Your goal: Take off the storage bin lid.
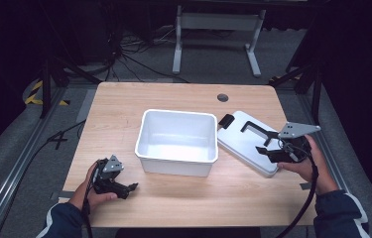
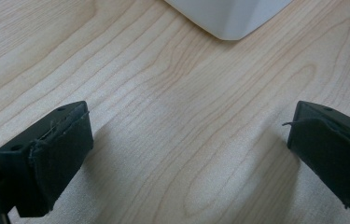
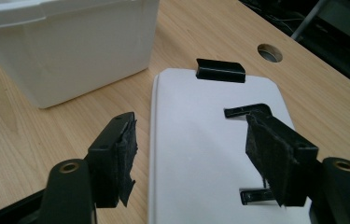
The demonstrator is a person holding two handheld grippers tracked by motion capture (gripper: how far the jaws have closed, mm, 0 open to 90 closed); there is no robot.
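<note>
A: Wood table [image 1: 124, 104], dark room behind. White bin [image 1: 177, 142] at centre, nothing in it. Lid [image 1: 245, 141] lies flat at bin's 3 o'clock, touching its rim.

B: Grippers?

A: R gripper [image 3: 189, 161] jaws apart, astride lid's near edge, not pressing. L gripper [image 1: 133, 187] at 7 o'clock, jaws apart over bare wood.

B: Risk?

A: Flat lid, little edge to bite; jaws could skid off or shove it into bin.

Left claw [image 2: 186, 154] hangs wide open over bare wooden desk [image 2: 172, 102], nothing between its jaws; white tub [image 2: 231, 16] corner pokes in top centre.
</note>
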